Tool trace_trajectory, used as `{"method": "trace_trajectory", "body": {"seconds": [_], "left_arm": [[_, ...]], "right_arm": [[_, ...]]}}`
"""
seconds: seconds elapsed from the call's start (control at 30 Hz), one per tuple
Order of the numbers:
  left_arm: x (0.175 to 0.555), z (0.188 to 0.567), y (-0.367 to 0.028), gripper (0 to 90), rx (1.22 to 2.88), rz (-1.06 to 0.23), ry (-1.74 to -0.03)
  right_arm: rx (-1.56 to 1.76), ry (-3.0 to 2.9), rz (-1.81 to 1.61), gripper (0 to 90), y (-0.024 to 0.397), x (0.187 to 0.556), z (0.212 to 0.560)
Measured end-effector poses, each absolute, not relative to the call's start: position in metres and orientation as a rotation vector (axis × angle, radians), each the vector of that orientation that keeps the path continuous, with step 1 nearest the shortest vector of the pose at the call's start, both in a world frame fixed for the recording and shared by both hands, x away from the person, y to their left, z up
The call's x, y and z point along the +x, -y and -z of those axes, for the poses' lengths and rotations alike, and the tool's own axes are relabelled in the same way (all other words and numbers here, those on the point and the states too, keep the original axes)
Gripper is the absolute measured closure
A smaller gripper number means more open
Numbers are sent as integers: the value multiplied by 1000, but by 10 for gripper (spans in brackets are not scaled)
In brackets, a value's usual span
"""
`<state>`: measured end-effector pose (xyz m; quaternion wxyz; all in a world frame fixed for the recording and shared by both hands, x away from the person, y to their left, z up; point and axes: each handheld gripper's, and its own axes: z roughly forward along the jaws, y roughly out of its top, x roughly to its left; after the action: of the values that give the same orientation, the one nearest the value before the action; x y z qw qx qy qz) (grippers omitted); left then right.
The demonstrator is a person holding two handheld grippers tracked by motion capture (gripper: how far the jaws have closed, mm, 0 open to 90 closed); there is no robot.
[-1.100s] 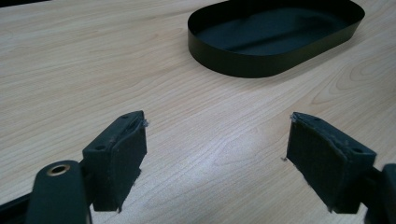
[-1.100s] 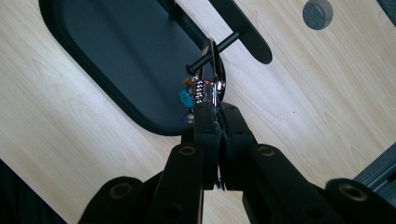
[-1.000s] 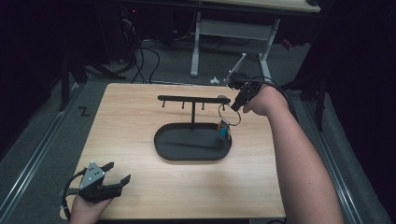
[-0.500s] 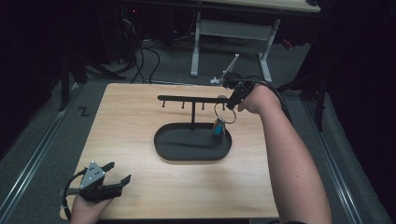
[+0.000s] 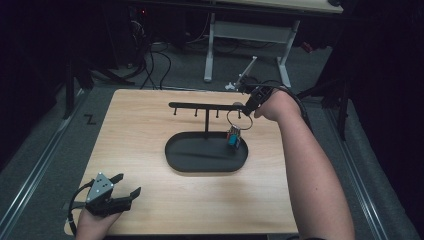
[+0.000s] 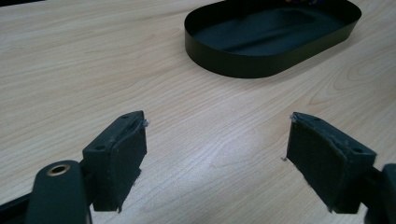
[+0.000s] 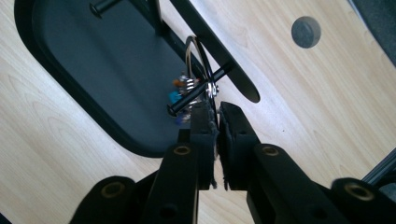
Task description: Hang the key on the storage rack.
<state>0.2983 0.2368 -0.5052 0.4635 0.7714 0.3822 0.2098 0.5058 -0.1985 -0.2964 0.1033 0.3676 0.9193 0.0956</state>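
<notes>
Hanging step: right claw (image 7: pixel 214 114) pinches key ring (image 7: pixel 198 65) onto the rack's (image 5: pixel 200 106) far-right peg (image 7: pixel 198 91). Left claw (image 6: pixel 215 158) idles wide. Next, I'd judge: seat the ring, then release.

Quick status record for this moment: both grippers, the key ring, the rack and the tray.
right gripper: jaws nearly shut, just eased slightly, pinching the key ring
key ring: looped over the end peg, coloured tags below
rack: upright, post in tray
tray: black oval, mid-table
left gripper: open, nothing between the jaws, near table corner
</notes>
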Motion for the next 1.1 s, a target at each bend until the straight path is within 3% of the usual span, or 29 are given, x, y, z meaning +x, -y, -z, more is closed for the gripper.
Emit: {"method": "trace_trajectory", "body": {"seconds": [0.23,0.63,1.1], "left_arm": [[298,505,-237,205,1898,-517,-937],[298,505,-235,205,1904,-514,-935],[299,505,-232,205,1914,-509,-929]], "right_arm": [[1086,-2681,-306,830,200,498,289],[1149,-2610,-346,715,209,485,299],[1229,-2595,-316,721,218,482,317]]}}
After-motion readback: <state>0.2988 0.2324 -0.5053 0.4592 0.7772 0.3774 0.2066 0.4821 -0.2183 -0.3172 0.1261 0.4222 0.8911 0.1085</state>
